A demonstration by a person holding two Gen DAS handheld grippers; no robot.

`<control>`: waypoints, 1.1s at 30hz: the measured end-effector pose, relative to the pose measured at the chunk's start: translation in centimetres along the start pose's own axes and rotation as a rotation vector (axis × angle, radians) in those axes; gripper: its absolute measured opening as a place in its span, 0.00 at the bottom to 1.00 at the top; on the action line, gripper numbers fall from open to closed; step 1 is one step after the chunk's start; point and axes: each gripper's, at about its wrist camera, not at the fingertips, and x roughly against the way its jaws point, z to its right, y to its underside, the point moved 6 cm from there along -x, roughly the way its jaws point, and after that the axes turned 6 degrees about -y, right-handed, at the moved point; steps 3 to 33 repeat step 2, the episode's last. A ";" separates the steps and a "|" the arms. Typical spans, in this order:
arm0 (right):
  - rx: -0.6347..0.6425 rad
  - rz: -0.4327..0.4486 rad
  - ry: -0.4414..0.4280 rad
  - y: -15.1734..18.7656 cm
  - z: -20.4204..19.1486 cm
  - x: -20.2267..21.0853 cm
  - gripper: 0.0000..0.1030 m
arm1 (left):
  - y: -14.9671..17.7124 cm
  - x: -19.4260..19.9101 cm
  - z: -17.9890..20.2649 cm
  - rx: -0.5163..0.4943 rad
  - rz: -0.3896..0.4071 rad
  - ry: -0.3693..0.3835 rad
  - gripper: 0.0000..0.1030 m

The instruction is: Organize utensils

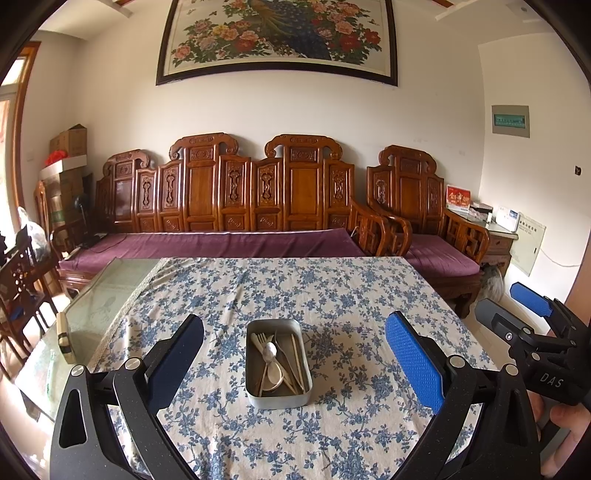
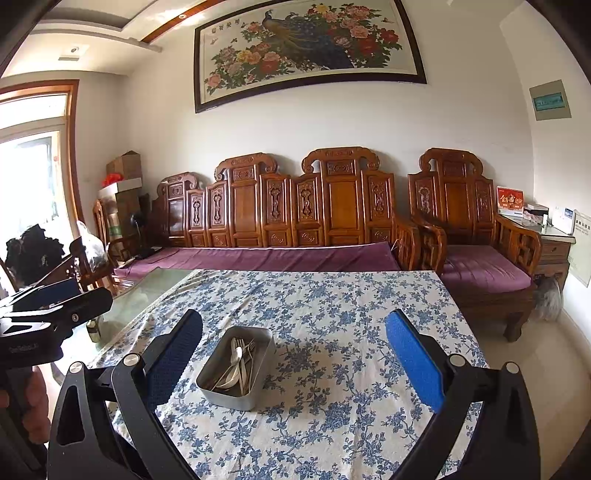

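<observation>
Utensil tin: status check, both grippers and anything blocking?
Left gripper open, empty. Right gripper open, empty. Metal tin on floral tablecloth, holding spoons, fork, chopsticks. Nothing blocks the approach.

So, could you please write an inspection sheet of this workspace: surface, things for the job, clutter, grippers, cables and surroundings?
Surface: table covered by a blue floral tablecloth; bare glass strip along its left side.
Job's things: metal tray on the cloth, holding a fork, spoons and chopsticks piled together.
Clutter: small pale object on the glass strip; what it is cannot be told.
Grippers: left gripper open, empty, above the table; right gripper open, empty.
Cables: nothing seen on the table.
Surroundings: carved wooden sofa with purple cushions, peacock painting, stacked boxes.
</observation>
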 end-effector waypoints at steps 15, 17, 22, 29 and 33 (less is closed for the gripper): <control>-0.001 0.001 0.000 0.0 0.0 0.0 0.97 | 0.0 0.0 0.0 -0.001 0.001 0.002 0.92; -0.001 0.001 0.000 0.0 0.0 0.0 0.97 | 0.0 0.0 0.0 -0.001 0.001 0.002 0.92; -0.001 0.001 0.000 0.0 0.0 0.0 0.97 | 0.0 0.0 0.0 -0.001 0.001 0.002 0.92; -0.001 0.001 0.000 0.0 0.0 0.0 0.97 | 0.0 0.0 0.0 -0.001 0.001 0.002 0.92; -0.001 0.001 0.000 0.0 0.0 0.0 0.97 | 0.0 0.0 0.0 -0.001 0.001 0.002 0.92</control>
